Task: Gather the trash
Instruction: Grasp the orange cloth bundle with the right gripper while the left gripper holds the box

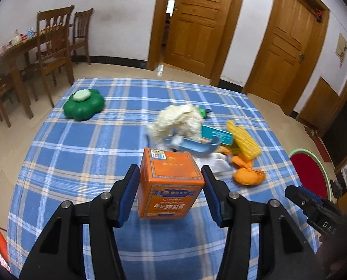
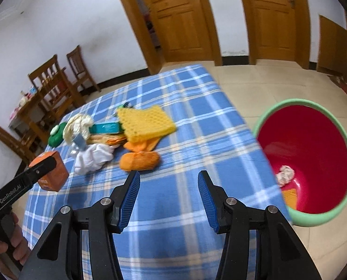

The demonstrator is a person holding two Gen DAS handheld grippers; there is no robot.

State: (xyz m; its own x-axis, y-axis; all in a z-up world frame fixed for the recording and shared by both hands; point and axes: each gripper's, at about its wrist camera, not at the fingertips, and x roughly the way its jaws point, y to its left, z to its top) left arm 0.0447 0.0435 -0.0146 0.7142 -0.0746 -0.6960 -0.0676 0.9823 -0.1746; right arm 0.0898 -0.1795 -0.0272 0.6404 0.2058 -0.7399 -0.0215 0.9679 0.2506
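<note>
orange printed box, tilted, lifted above the checked cloth

I'm looking into a lived-in room of a home, by every sign. Panelled wooden doors in matching frames break a plain white wall with a dark skirting strip, and pale floor tiles run beneath. Off to one side I see a wooden dining table cluttered with small items, with slat-backed chairs pulled up to it. The tabletop before me wears a blue checked cloth, and a red bin with a green rim stands on the floor beside it.
</note>
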